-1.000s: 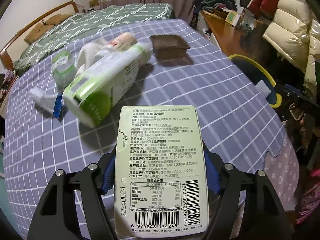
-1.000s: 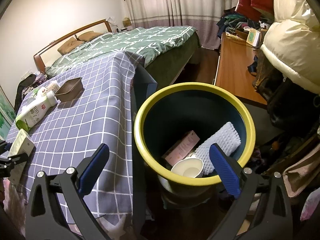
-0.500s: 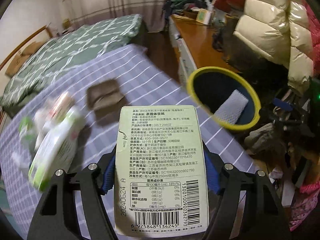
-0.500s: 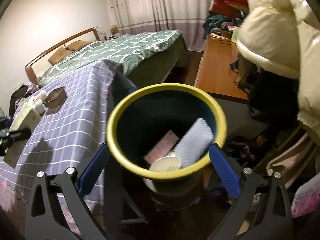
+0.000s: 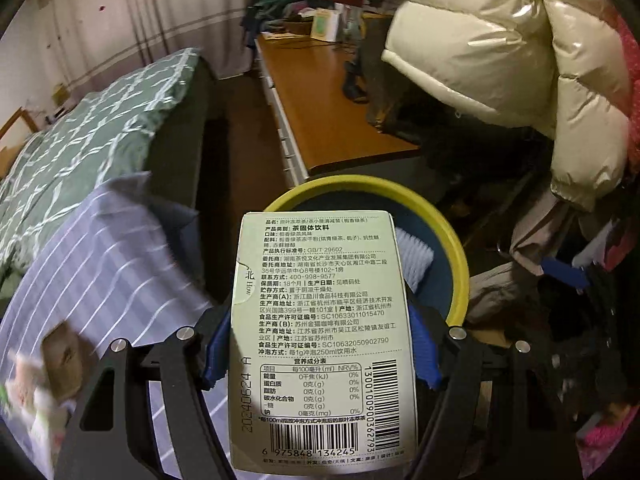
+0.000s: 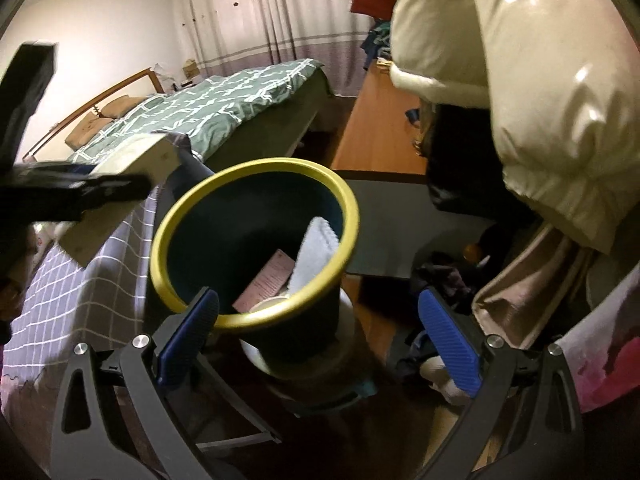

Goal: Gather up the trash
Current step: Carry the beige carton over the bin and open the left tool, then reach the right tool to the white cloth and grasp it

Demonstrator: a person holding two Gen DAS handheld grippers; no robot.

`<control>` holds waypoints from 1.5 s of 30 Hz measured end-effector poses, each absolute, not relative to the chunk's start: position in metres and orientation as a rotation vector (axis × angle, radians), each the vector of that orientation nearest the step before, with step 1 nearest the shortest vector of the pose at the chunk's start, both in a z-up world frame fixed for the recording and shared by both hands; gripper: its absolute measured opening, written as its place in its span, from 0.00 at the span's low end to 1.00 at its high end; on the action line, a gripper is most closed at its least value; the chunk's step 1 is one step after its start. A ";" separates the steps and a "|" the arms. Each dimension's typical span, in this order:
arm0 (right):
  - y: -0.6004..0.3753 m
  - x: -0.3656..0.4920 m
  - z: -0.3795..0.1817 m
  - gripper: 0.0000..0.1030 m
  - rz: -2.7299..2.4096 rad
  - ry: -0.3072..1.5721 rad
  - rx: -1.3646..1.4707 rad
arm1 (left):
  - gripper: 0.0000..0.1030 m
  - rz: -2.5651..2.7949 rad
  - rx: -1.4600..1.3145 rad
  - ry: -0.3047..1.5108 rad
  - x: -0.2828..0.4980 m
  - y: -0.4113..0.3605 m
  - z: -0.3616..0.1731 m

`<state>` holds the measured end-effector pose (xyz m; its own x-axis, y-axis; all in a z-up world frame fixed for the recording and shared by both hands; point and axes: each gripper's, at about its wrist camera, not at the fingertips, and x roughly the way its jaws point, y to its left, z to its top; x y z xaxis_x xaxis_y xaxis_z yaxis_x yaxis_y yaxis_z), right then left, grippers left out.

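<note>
A home bedroom: bed, curtains, hanging coats.

The left hand-held gripper holds a pale green printed carton box between its pads, above the near rim of the round yellow-rimmed dark bin. The bin stands on the floor just right of the bench under a blue-grey checked cloth. In the bin lie a white ribbed foam sheet, leaning on the far wall, a pink flat packet left of it, and what may be a white cup at the near side. Behind the bench lies the bed with a green patterned quilt; right of the bed runs a long orange-brown wooden desk. A cream puffy jacket hangs right of the bin. The right hand-held gripper stands before the bin, its pads apart.
</note>
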<state>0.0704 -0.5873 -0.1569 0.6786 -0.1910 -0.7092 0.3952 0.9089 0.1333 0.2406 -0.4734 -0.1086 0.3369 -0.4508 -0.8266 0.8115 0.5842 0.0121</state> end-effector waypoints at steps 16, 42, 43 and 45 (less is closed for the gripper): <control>-0.570 0.083 -0.164 0.93 -0.291 0.783 0.295 | 0.87 -0.825 0.373 0.827 0.244 -0.435 -0.085; -0.386 0.179 -0.116 0.93 -0.008 0.800 0.067 | 0.94 -0.362 0.040 0.657 0.227 -0.034 -0.061; -0.375 0.186 -0.114 0.93 0.009 0.799 0.057 | 0.94 -0.339 0.021 0.653 0.230 -0.020 -0.065; -0.359 0.197 -0.110 0.93 0.030 0.796 0.045 | 0.94 -0.297 -0.017 0.644 0.236 0.006 -0.072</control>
<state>0.1969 -0.3588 -0.1099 0.6994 0.0437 -0.7134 -0.0098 0.9986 0.0515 0.2363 0.0058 -0.0725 0.7589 -0.2780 -0.5889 0.2675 0.9576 -0.1073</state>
